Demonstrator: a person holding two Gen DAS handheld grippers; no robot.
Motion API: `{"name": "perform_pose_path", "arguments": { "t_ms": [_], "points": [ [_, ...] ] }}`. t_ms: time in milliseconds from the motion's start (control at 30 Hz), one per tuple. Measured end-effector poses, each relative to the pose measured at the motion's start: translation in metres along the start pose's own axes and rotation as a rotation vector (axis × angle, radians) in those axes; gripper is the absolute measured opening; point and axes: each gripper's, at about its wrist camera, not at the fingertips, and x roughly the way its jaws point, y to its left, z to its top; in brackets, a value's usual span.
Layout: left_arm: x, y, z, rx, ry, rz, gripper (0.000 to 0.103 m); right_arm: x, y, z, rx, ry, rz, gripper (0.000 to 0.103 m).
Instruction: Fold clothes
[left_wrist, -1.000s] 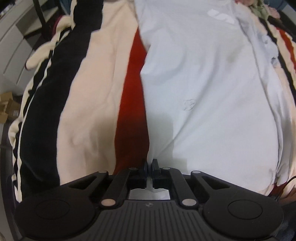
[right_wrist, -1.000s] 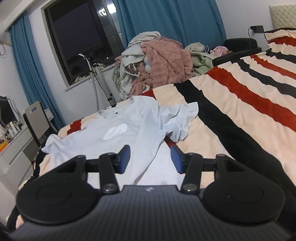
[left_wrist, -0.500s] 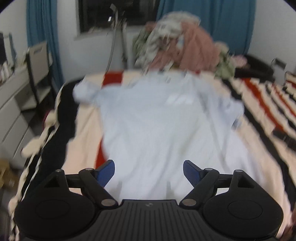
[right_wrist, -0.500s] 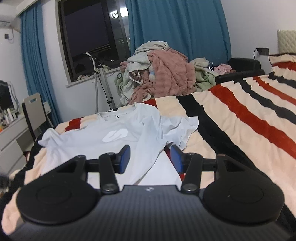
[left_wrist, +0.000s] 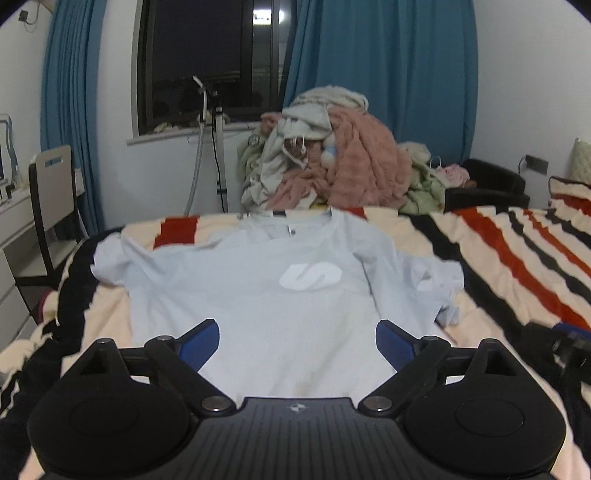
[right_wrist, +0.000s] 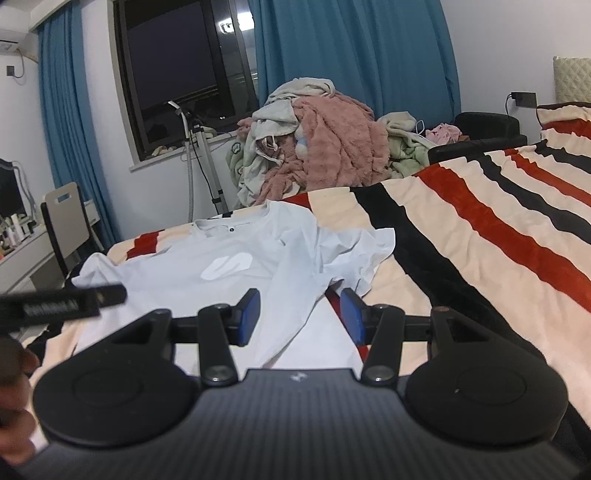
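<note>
- The pale blue shirt (left_wrist: 266, 295) lies front up on the striped blanket (left_wrist: 517, 266) of the bed, collar at the far end, hem nearest the cameras.
- Its left sleeve is spread out; the right sleeve (right_wrist: 354, 254) is bunched and partly doubled over — not flat.
- The left gripper (left_wrist: 297, 341) hovers above the near part of the shirt; its jaws are opening, wide apart, with nothing between them.
- The right gripper (right_wrist: 299, 315) sits over the shirt's right edge, jaws half apart and released — no cloth pinched.
- My reading: this is the laying-out stage, before any fold is made.
- The next move probably calls for smoothing the right sleeve, then gripping one side at shoulder and hem to carry it across toward the middle.
- A heap of unfolded laundry (left_wrist: 332, 158) waits beyond the far end of the bed.
</note>
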Motion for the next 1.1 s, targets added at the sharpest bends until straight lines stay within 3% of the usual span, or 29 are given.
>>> {"name": "perform_pose_path", "arguments": {
  "t_ms": [167, 267, 333, 500, 700, 800, 900, 1100],
  "points": [
    [0.037, 0.017, -0.024, 0.001, 0.033, -0.014, 0.093, 0.033, -0.019, 0.019, 0.122, 0.027, 0.006, 0.051],
    [0.047, 0.024, -0.030, -0.005, 0.030, -0.017, 0.093, 0.074, -0.047, 0.035, 0.278, 0.064, 0.035, 0.065],
    [0.055, 0.025, -0.031, -0.018, 0.031, -0.023, 0.094, 0.102, -0.066, 0.041, 0.353, 0.083, 0.044, 0.068],
    [0.068, 0.030, -0.036, -0.038, 0.034, -0.051, 0.096, 0.189, -0.109, 0.043, 0.438, 0.167, 0.019, 0.070],
    [0.097, 0.036, -0.044, -0.094, 0.071, -0.071, 0.096, 0.281, -0.137, 0.030, 0.429, 0.195, -0.003, 0.068],
    [0.110, 0.039, -0.046, -0.099, 0.068, -0.063, 0.096, 0.316, -0.141, 0.027, 0.396, 0.193, -0.008, 0.054],
    [0.120, 0.039, -0.048, -0.073, 0.066, -0.052, 0.096, 0.337, -0.129, 0.043, 0.250, 0.190, -0.048, 0.007],
    [0.141, 0.036, -0.053, -0.054, 0.086, -0.063, 0.096, 0.358, -0.136, 0.095, -0.021, 0.110, -0.226, 0.006]
  ]
}}
